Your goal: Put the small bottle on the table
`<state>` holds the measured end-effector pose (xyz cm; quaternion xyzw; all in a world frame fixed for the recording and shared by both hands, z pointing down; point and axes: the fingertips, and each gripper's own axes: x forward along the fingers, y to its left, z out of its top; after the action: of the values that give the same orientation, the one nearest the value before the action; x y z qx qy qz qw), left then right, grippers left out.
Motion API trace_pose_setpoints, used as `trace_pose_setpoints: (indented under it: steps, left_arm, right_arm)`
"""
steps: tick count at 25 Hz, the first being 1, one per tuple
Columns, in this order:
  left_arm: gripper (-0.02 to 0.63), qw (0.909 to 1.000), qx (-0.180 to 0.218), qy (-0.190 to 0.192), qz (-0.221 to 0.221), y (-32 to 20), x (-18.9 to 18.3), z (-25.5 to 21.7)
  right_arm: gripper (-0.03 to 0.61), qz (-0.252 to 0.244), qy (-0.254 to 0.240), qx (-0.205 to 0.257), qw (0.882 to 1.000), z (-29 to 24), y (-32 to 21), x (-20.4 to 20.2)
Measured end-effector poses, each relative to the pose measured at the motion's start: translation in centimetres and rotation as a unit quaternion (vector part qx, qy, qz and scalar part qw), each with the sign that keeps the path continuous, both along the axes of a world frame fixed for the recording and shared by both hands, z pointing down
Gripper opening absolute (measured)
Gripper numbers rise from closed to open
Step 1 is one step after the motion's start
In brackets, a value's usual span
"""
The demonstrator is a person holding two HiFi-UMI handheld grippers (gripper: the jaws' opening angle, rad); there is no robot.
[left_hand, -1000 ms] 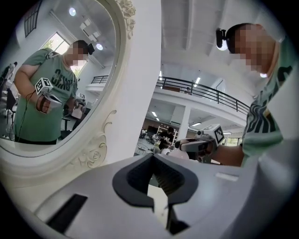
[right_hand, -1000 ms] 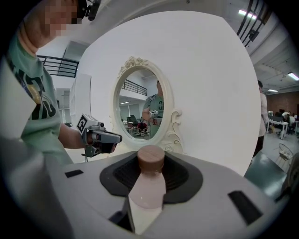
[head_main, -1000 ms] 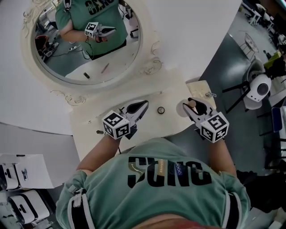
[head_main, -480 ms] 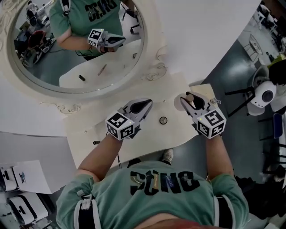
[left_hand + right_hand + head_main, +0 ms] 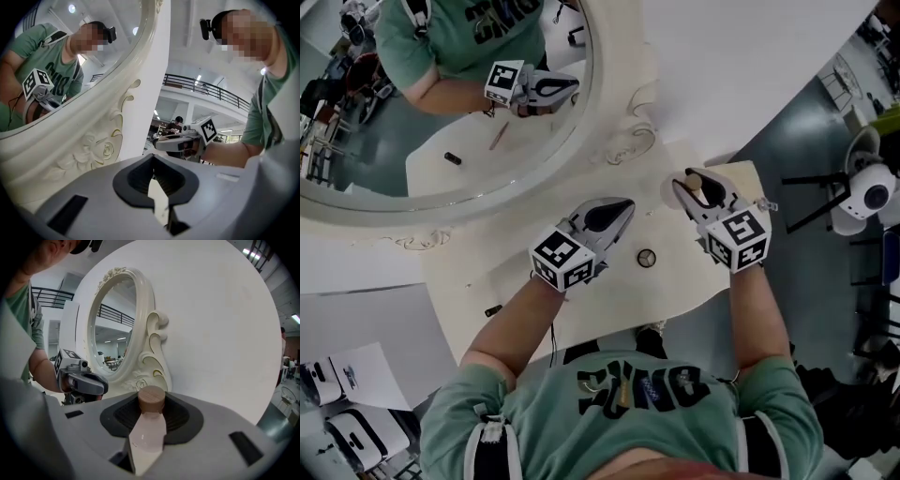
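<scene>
The oval mirror (image 5: 614, 89) in its carved cream frame stands at the back of the desk (image 5: 581, 309) and leans against the white wall, so both claws work in the strip of desktop in front of it.

The person bends over the near edge with one claw in each hand. The left claw (image 5: 619, 211) rests low over the middle of the desk, its jaws a little apart with nothing between them. It looks parked out of the way, leaving the right side free.

The right claw (image 5: 694, 192) is clenched on the small bottle (image 5: 148, 432) and holds it over the desk's far right part, near the scroll at the mirror's foot. Whether the bottle's base touches the desktop cannot be told. The pads press the pale body from both sides, which keeps the wooden cap (image 5: 151, 399) clear. The bottle's long axis runs along the jaws, with the cap pointing forward past the tips toward the wall. To stand it on the desk, the claw probably has to tip that axis upright before letting go.

A small round ring (image 5: 647, 258) lies on the desk between the two claws.
</scene>
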<state>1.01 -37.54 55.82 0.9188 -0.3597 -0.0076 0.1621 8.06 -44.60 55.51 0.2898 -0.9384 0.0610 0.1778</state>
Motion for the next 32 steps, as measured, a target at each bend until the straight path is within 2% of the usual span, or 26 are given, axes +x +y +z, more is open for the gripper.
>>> trace_pose_setpoints:
  steps: [11,32]
  left_arm:
    - [0.009,0.9999,-0.003,0.008,0.009,-2.3,0.5,1.3]
    - [0.009,0.9996,-0.013,0.023,0.001,-4.0,-0.7,2.1]
  right_arm:
    - [0.121,-0.018,0.017,-0.001,1.0,2.6,-3.4,-3.0]
    - [0.121,-0.034,0.028,-0.011,0.999,5.1,-5.1,-5.8]
